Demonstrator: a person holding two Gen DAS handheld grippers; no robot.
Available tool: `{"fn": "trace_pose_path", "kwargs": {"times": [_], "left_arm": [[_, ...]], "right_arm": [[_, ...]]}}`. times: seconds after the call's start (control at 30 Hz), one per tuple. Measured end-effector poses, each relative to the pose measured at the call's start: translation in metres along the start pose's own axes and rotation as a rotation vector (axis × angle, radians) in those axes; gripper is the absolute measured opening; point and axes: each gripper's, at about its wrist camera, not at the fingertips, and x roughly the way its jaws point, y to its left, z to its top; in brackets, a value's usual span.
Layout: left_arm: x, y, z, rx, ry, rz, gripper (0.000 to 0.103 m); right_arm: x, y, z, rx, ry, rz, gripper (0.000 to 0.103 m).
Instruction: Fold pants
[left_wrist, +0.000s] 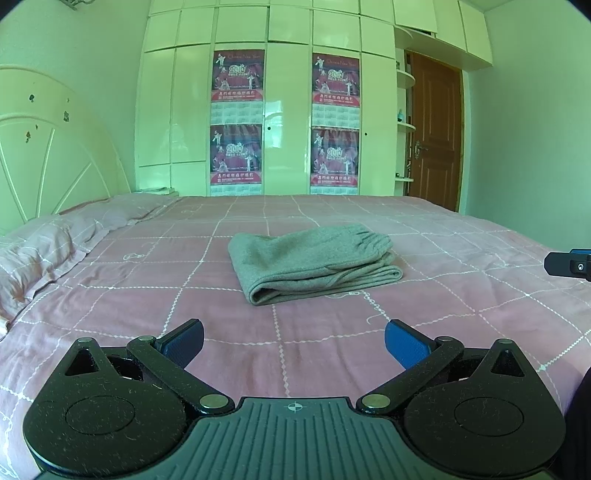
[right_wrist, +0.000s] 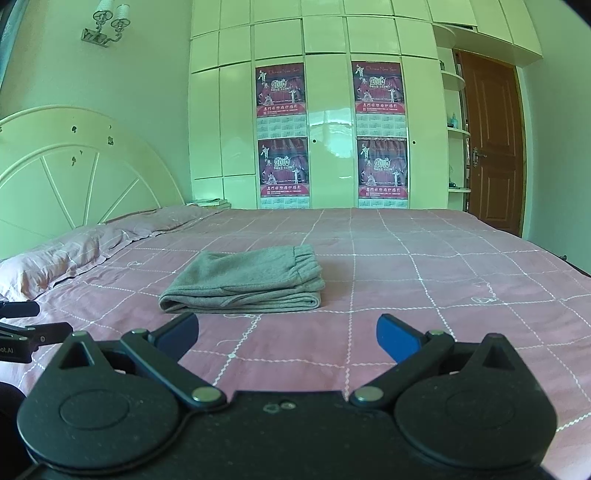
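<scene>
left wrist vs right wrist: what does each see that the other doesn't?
Left wrist only: the open left tool in the foreground, and a bit of the right tool at the frame's right edge.
Right wrist only: the open right tool, a wall lamp above the headboard, and part of the left tool at the left edge.
Both: the folded grey pants lying untouched on the pink checked bed, pillows, wardrobe with calendar posters, brown door.

Grey pants (left_wrist: 314, 264) — folded flat, elastic waistband uppermost
</scene>
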Motion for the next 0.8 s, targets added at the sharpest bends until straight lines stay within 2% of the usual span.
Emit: {"fn": "trace_pose_path", "kwargs": {"times": [0.8], "left_arm": [[0.0015, -0.0002, -0.0009, 0.004, 0.002, -0.004, 0.103]], "right_arm": [[0.0001, -0.0012, -0.0001, 0.002, 0.0, 0.001, 0.097]]}}
